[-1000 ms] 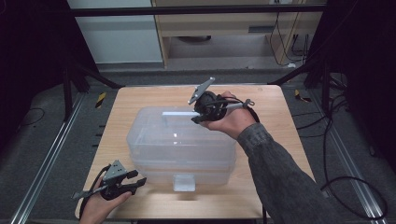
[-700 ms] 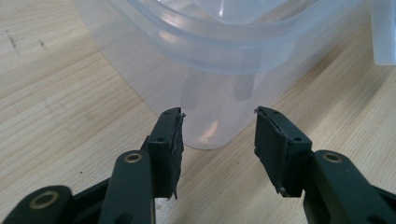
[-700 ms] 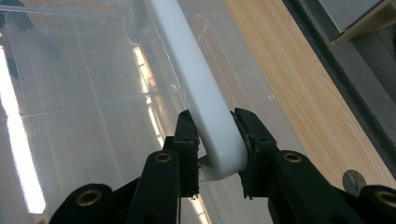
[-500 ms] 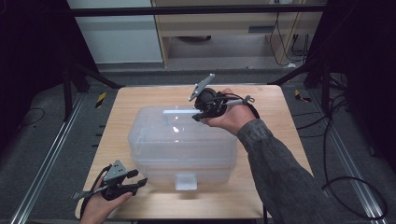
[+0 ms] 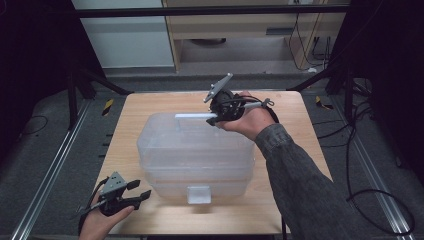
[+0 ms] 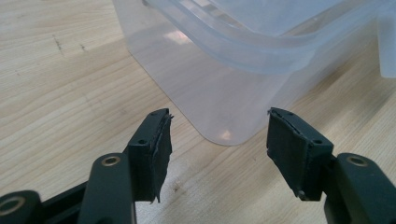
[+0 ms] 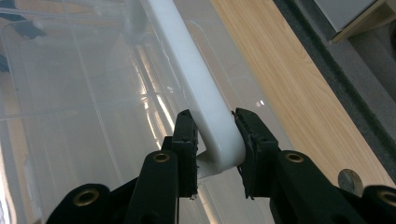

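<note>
A clear plastic box [image 5: 195,155] sits mid-worktop [image 5: 300,150]. The right claw [image 7: 215,140] clamps the box's white handle [image 7: 196,88] at the far rim. The left claw [image 6: 217,140], near the box's front left corner, has just been opening, nothing between its jaws.

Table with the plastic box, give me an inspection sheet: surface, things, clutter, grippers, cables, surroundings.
Surface: wooden table, bare around the box.
Job's things: clear plastic box with lid on; white handle raised.
Clutter: nothing seen.
Grippers: right gripper shut on the handle; left gripper open, jaws just been opening, nothing between them, facing the box corner.
Cables: one trails from each gripper; more on the floor at right.
Surroundings: dark floor, metal rails, cabinets behind.
</note>
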`<act>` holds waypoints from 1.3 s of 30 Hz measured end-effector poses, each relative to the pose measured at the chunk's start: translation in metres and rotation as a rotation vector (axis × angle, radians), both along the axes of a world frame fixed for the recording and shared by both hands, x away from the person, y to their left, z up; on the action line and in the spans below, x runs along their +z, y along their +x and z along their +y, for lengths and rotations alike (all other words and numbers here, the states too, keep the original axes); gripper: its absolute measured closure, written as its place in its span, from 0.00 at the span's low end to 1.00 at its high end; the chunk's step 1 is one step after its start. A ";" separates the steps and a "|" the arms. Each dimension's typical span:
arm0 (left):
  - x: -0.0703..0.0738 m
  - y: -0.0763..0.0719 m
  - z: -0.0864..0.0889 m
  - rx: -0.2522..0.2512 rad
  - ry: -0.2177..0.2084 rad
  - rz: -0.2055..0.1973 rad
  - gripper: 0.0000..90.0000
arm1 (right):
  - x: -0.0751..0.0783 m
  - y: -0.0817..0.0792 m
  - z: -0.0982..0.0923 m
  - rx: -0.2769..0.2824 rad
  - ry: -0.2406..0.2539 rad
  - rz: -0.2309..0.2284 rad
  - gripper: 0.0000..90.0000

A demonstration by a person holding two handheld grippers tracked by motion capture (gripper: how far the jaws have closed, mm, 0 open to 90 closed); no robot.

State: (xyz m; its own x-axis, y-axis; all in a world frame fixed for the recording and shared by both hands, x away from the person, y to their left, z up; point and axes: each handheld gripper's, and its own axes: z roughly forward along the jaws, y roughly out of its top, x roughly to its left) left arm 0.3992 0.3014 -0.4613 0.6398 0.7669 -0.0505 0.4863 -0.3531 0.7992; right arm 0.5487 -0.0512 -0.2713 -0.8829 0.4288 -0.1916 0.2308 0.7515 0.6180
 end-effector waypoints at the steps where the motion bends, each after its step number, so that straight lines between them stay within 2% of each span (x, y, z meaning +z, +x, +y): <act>1: 0.000 0.000 0.000 0.000 0.000 0.000 0.43 | 0.001 0.000 0.000 -0.001 0.004 -0.002 0.78; 18: 0.005 0.001 0.009 0.030 -0.015 -0.034 0.42 | 0.007 0.006 -0.003 -0.021 0.024 0.001 0.77; 23: 0.007 0.002 0.014 0.054 -0.036 -0.053 0.42 | 0.008 0.009 -0.003 -0.021 0.027 0.006 0.77; 31: 0.017 0.002 0.023 0.088 -0.063 -0.093 0.48 | 0.011 0.014 -0.003 -0.030 0.027 0.020 0.77; 32: 0.020 0.002 0.025 0.094 -0.071 -0.107 0.49 | 0.011 0.015 -0.003 -0.031 0.027 0.022 0.77; 39: 0.033 0.004 0.026 0.086 -0.082 -0.133 0.54 | 0.012 0.018 -0.003 -0.028 0.025 0.028 0.77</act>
State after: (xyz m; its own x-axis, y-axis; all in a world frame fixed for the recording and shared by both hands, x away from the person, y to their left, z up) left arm 0.4028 0.3278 -0.4280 0.5772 0.8159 -0.0341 0.4000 -0.2461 0.8828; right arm 0.5665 -0.0539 -0.2594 -0.8754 0.4575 -0.1560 0.2687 0.7289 0.6297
